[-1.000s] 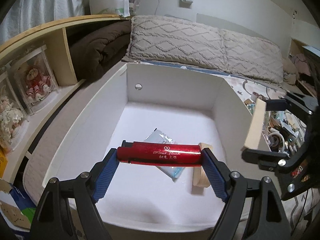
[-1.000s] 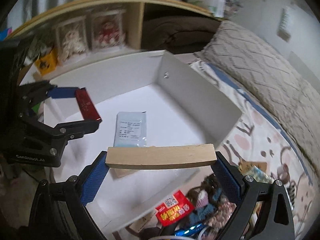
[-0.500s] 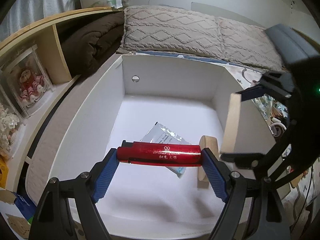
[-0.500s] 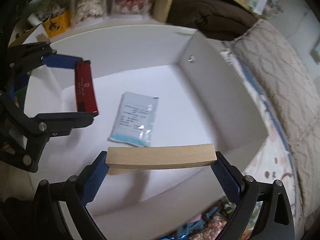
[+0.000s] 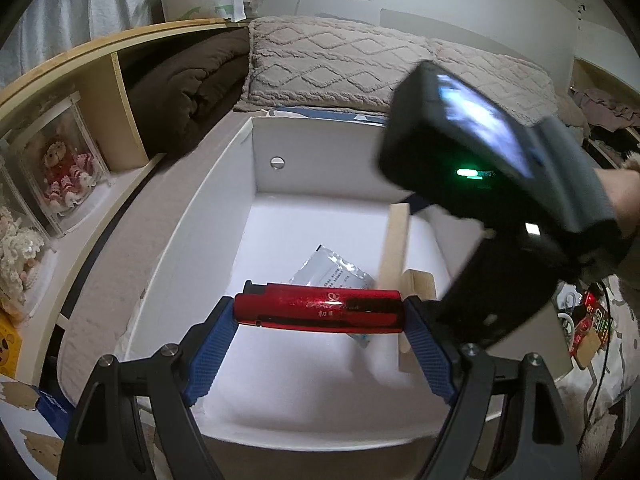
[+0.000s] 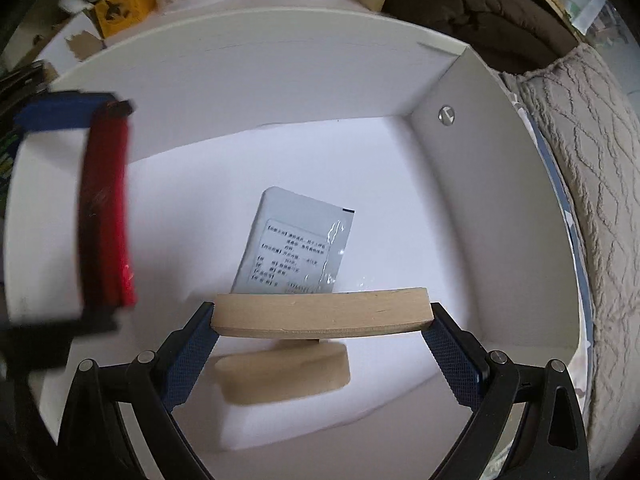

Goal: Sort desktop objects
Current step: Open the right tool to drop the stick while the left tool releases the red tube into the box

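Observation:
My left gripper (image 5: pixel 318 314) is shut on a glossy red lighter (image 5: pixel 318 311), held crosswise over the near part of a white box (image 5: pixel 208 216). My right gripper (image 6: pixel 322 314) is shut on a flat wooden block (image 6: pixel 322 312), held over the box floor. In the left wrist view that block (image 5: pixel 394 248) stands on end beside the right gripper's black body. A second wooden block (image 6: pixel 282 372) lies on the box floor just below the held one. A pale blue sachet (image 6: pixel 296 244) with printed text lies flat in the middle of the box.
The box sits between a wooden shelf (image 5: pixel 100 80) with boxed dolls on the left and a bed with knitted pillows (image 5: pixel 340 68) behind. Cluttered small items (image 5: pixel 588 320) lie outside the box on the right. A person's hand (image 5: pixel 624 196) holds the right gripper.
The right gripper has moved over the box from its right side and tilted downward with the wooden block. The left gripper has stayed almost still with the lighter.

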Tool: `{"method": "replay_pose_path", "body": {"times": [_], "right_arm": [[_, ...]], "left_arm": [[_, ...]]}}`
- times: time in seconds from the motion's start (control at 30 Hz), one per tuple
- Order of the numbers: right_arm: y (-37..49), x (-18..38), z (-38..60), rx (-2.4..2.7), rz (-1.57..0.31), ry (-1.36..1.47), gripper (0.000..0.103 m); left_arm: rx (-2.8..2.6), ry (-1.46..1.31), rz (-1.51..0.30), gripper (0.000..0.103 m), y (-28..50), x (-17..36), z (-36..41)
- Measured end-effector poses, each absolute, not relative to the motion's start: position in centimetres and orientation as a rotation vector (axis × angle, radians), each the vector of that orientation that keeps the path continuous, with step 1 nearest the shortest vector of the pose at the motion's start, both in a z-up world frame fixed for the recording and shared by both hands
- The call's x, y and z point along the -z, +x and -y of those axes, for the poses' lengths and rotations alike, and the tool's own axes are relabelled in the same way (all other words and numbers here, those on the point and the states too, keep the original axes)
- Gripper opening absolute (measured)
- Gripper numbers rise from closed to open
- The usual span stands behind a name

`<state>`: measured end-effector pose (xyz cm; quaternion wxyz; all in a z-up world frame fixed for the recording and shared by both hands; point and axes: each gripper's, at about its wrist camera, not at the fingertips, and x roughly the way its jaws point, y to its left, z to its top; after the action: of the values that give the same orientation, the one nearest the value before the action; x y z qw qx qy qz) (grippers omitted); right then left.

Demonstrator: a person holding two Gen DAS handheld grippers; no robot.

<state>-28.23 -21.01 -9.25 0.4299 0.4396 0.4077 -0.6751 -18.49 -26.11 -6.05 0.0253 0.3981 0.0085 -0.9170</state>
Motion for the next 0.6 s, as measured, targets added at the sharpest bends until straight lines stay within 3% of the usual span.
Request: {"method": "replay_pose_path", "body": {"times": [0.6], "right_arm": [[-29.0,12.0,20.8,1.52,-1.213,1.36,0.1]], "left_arm": [[2.848,1.226,-0.037,0.083,-18.6,5.9,25.7]]}}
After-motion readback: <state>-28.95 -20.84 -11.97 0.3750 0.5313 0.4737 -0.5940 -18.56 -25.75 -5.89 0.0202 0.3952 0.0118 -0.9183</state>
